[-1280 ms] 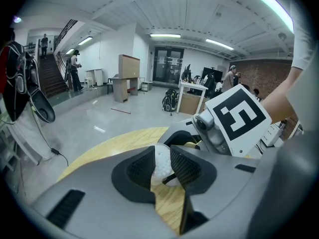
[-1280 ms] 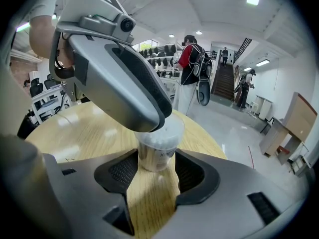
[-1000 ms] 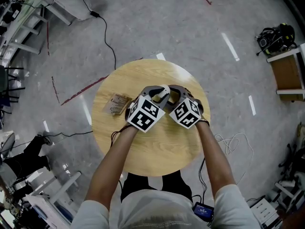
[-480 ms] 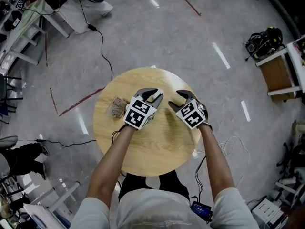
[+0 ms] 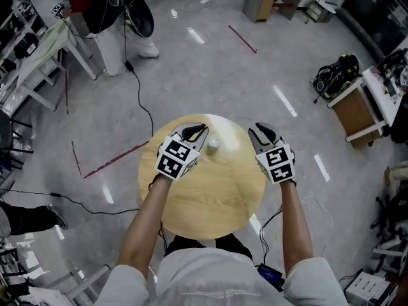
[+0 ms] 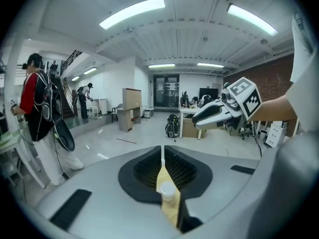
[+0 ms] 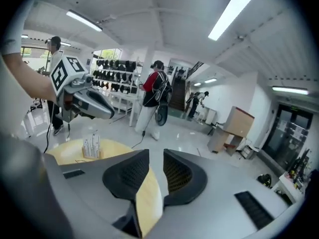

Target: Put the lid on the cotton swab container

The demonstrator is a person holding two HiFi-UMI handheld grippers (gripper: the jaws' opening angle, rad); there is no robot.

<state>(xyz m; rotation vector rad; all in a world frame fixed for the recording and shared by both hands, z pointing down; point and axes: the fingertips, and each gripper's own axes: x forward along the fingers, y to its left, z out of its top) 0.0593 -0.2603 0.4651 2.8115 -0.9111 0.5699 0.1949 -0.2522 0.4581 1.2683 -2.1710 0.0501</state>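
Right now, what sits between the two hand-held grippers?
The cotton swab container, standing on bare tabletop near the left hand-held gripper; seen in the head view.

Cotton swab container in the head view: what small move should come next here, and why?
Probably just draw both tongs back and stop. The cotton swab container stands alone on the round table, seemingly with its white lid already on. The left tongs sit shut beside it, holding nothing, and the right tongs, closing on nothing, are off to its side.
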